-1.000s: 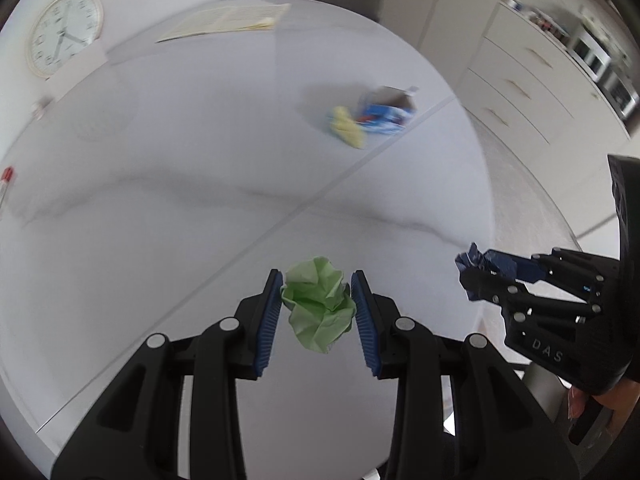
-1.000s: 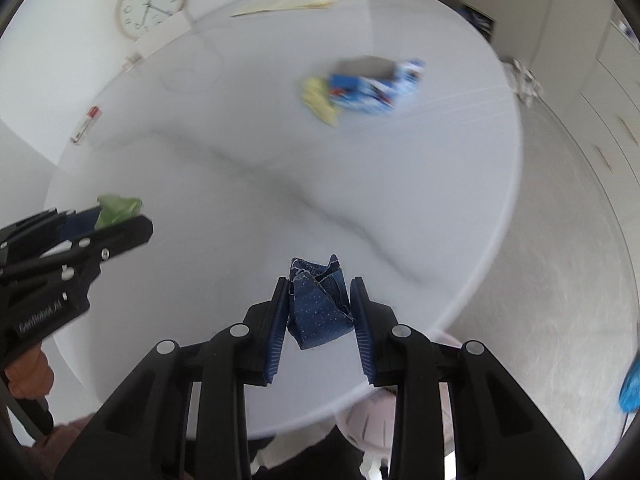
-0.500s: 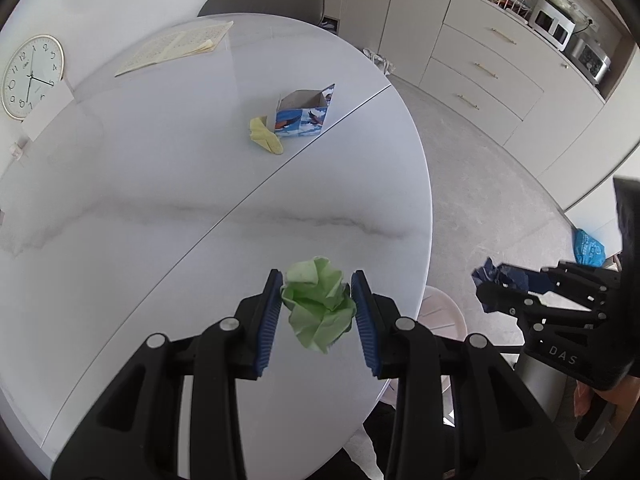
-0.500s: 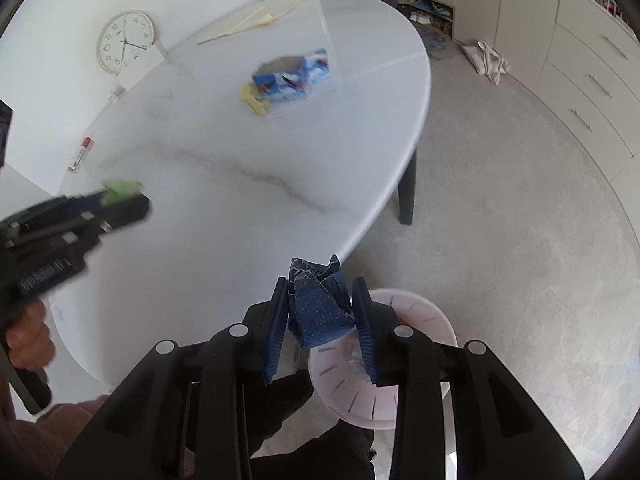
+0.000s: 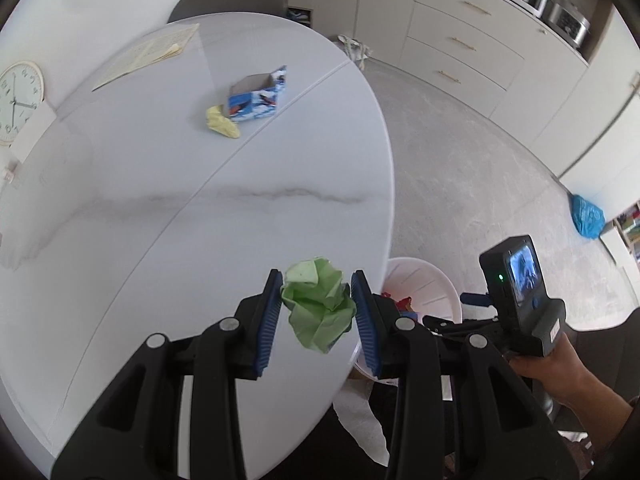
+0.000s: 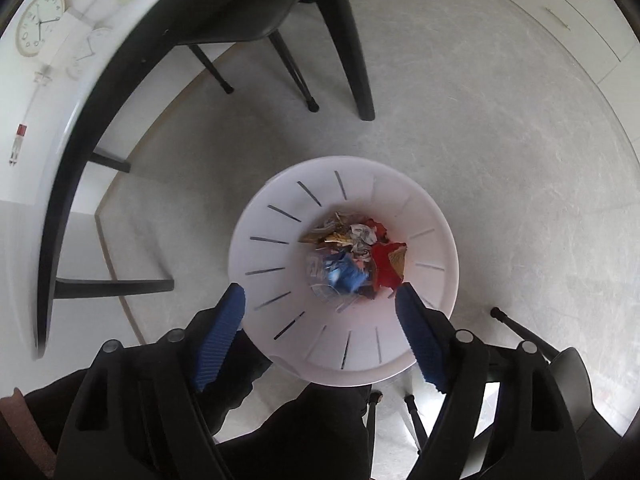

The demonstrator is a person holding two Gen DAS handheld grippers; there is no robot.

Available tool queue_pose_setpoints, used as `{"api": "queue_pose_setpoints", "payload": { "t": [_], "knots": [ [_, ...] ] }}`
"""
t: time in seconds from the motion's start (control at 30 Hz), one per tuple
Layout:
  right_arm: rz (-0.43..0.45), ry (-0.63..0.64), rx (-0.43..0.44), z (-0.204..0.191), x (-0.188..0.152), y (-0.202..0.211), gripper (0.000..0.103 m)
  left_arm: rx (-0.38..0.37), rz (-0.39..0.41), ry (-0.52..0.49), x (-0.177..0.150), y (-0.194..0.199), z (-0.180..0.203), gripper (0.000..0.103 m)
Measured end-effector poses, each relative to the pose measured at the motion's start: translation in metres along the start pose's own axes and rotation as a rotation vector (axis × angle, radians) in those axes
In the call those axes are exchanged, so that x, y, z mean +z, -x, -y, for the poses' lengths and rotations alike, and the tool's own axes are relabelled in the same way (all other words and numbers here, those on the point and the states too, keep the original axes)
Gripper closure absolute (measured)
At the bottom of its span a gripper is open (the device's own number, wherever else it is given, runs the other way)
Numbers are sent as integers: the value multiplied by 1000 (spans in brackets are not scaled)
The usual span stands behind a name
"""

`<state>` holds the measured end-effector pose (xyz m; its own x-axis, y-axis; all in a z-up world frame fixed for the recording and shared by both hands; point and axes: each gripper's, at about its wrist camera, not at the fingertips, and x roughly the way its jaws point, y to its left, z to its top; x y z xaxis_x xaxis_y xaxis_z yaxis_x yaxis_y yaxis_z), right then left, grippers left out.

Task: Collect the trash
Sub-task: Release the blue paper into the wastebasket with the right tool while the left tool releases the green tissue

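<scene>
My left gripper [image 5: 316, 304] is shut on a crumpled green paper ball [image 5: 318, 306], held above the near edge of the white table [image 5: 160, 216]. My right gripper [image 6: 320, 312] is open and empty, pointing down over the white slotted bin [image 6: 280, 216] on the floor. A blue wad [image 6: 344, 274] lies blurred among several scraps of trash inside the bin. The bin's rim [image 5: 424, 276] also shows in the left wrist view, beside the table edge. A blue printed box [image 5: 258, 98] and a yellow crumpled paper [image 5: 222, 122] lie on the far part of the table.
A sheet of papers [image 5: 148, 56] lies at the table's far edge and a clock [image 5: 18, 100] leans at the left. Dark chair legs [image 6: 356, 60] stand beyond the bin. White cabinets [image 5: 460, 44] line the far wall. A blue bag [image 5: 586, 216] lies on the floor.
My right gripper moved off the table, tilted down over the bin and opened; the blue wad dropped into the bin. My left gripper still holds the green paper ball, nearer the table edge.
</scene>
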<state>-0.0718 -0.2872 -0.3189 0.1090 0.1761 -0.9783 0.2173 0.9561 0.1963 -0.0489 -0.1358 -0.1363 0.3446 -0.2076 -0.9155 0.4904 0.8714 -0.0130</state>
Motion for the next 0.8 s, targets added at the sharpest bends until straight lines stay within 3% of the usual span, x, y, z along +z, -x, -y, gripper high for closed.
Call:
{"api": "queue_pose_setpoints", "payload": {
  "t": [0.13, 0.33, 0.63, 0.7, 0.77, 0.8],
  "knots": [
    [38, -60, -14, 24, -12, 15, 12, -23, -22, -76, -3, -7, 30, 68],
    [71, -118, -60, 67, -25, 43, 8, -73, -57, -204, -10, -25, 90, 68],
    [89, -109, -61, 106, -37, 63, 8, -98, -95, -280, -21, -51, 141, 68],
    [83, -105, -55, 111, -39, 63, 8, -118, -125, -299, -28, -64, 149, 64],
    [76, -108, -49, 117, -42, 62, 8, -144, -166, -313, -33, -81, 153, 36],
    [75, -109, -45, 120, -42, 65, 8, -146, -180, -322, -36, -89, 156, 31]
  ]
}}
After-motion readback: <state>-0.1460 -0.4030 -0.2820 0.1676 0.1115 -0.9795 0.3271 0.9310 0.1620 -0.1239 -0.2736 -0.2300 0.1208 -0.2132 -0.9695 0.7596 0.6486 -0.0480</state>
